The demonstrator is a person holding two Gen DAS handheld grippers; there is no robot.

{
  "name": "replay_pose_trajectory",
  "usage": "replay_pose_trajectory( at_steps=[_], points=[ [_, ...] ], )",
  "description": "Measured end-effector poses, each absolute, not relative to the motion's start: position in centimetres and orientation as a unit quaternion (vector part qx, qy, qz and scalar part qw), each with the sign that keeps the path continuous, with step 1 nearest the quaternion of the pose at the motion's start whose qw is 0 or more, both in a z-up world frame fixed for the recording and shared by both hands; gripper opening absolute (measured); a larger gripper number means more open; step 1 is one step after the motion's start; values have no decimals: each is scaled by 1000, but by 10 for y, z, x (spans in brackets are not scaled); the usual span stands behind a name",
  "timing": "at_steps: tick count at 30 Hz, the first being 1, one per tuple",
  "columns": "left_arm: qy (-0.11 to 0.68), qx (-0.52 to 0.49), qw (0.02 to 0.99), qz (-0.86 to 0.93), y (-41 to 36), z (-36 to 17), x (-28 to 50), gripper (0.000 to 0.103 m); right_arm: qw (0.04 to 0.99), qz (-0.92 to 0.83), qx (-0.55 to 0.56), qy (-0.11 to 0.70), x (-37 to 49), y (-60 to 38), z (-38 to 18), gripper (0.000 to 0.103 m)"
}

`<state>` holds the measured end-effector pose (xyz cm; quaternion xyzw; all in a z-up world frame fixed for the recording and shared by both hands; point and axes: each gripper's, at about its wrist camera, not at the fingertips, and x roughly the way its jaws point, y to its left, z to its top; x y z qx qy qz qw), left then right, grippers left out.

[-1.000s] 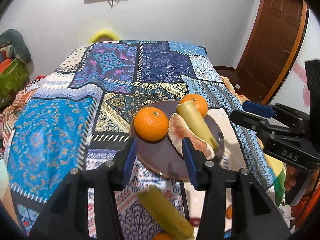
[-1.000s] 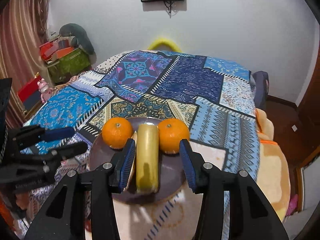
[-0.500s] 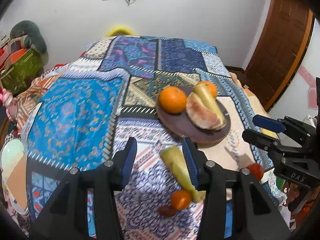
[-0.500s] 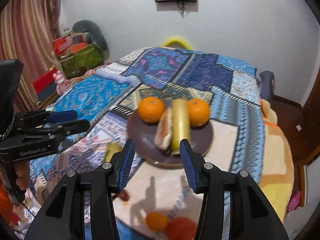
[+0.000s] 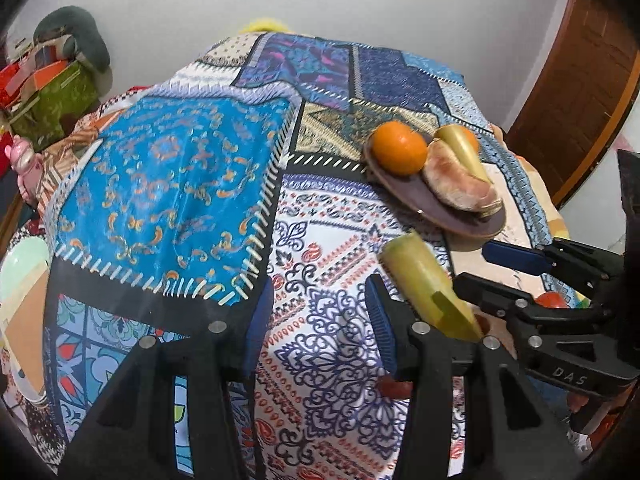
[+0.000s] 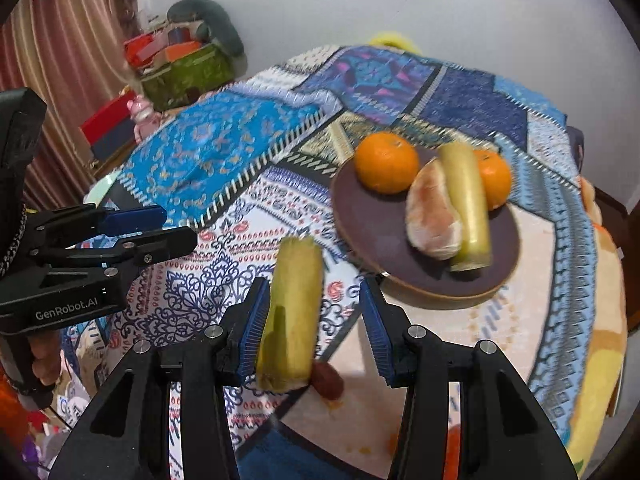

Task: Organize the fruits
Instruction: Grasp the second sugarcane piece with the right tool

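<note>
I am holding my right gripper (image 6: 314,316) over the loose yellow-green banana piece (image 6: 294,316) lying on the patterned cloth (image 5: 168,184) just in front of the dark brown plate (image 6: 368,224), my jaws standing apart with the piece between them, whether a pad is touching it I cannot tell. My left gripper (image 5: 320,324) is hanging empty and partly open over the cloth, left of that piece. On the plate, two oranges (image 6: 386,162), a peeled pomelo segment (image 6: 430,212) and a second banana piece (image 6: 466,204) are sitting together.
</note>
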<state>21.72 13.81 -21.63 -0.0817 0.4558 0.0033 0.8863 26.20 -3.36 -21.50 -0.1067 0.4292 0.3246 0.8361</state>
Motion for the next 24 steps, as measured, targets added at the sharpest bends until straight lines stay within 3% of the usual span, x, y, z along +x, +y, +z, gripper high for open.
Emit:
replay_pose_trajectory(
  at_steps=[12,14,24],
  points=[
    [465,-87,881,-1,149,-235,217,47,810,329,-120,470,275,-6,-247,43],
    [466,-89,880,0,150,-236,216,47,808,330,-115,474,277,-6,-250,38],
    [462,-87,882,-8,138,-223,205,47,820,338,-94,452,258,-23,-226,35]
  ],
)
